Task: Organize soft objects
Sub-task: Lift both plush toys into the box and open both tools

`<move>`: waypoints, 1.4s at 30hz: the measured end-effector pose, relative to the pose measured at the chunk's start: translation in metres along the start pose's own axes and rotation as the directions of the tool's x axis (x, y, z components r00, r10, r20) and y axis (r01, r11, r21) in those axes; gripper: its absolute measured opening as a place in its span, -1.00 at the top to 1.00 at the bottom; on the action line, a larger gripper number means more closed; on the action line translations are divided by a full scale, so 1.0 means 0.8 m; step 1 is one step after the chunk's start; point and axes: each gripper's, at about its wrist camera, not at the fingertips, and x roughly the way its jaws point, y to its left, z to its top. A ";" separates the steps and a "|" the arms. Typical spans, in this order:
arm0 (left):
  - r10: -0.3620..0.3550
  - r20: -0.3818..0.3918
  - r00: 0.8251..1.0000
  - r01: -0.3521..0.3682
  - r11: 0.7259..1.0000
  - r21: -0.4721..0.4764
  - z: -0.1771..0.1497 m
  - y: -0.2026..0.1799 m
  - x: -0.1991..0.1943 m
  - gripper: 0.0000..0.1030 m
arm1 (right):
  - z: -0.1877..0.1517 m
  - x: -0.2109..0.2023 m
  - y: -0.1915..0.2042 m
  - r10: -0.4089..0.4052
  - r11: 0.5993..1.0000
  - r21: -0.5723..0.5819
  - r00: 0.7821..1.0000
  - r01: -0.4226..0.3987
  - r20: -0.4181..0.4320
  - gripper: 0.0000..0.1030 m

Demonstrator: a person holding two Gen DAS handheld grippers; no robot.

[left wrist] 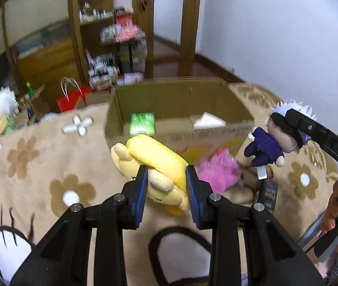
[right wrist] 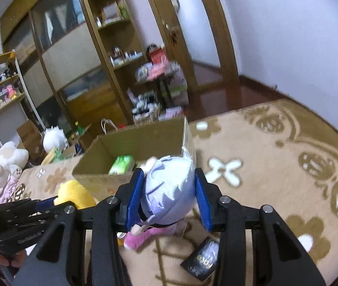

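— Between my left gripper pads sits the yellow plush, clamped tight, just short of the cardboard box. What's on the right?

— My right gripper is clenched on the white-haired doll, lifted above the pink plush on the blanket.

— Risks?

— I judge both loads converge on one box; the grippers could collide, or the doll's dangling tag could catch the rim.

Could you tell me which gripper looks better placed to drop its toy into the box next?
Probably left gripper: its yellow plush hangs just before the box; the right gripper's doll is off its corner.
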 end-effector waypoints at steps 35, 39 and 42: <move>0.068 0.142 0.988 -0.069 0.998 0.006 0.092 0.017 0.070 0.36 | 0.076 0.065 0.045 0.029 0.984 -0.177 0.993 -0.009 0.114 0.12; 0.063 0.095 0.993 -0.062 0.998 -0.018 0.088 0.025 0.085 0.32 | 0.073 0.083 0.047 0.035 0.984 -0.179 0.996 -0.020 0.082 0.11; 0.058 0.063 0.996 -0.056 0.998 -0.031 0.087 0.029 0.095 0.27 | 0.065 0.095 0.047 0.044 0.982 -0.186 0.998 -0.035 0.043 0.09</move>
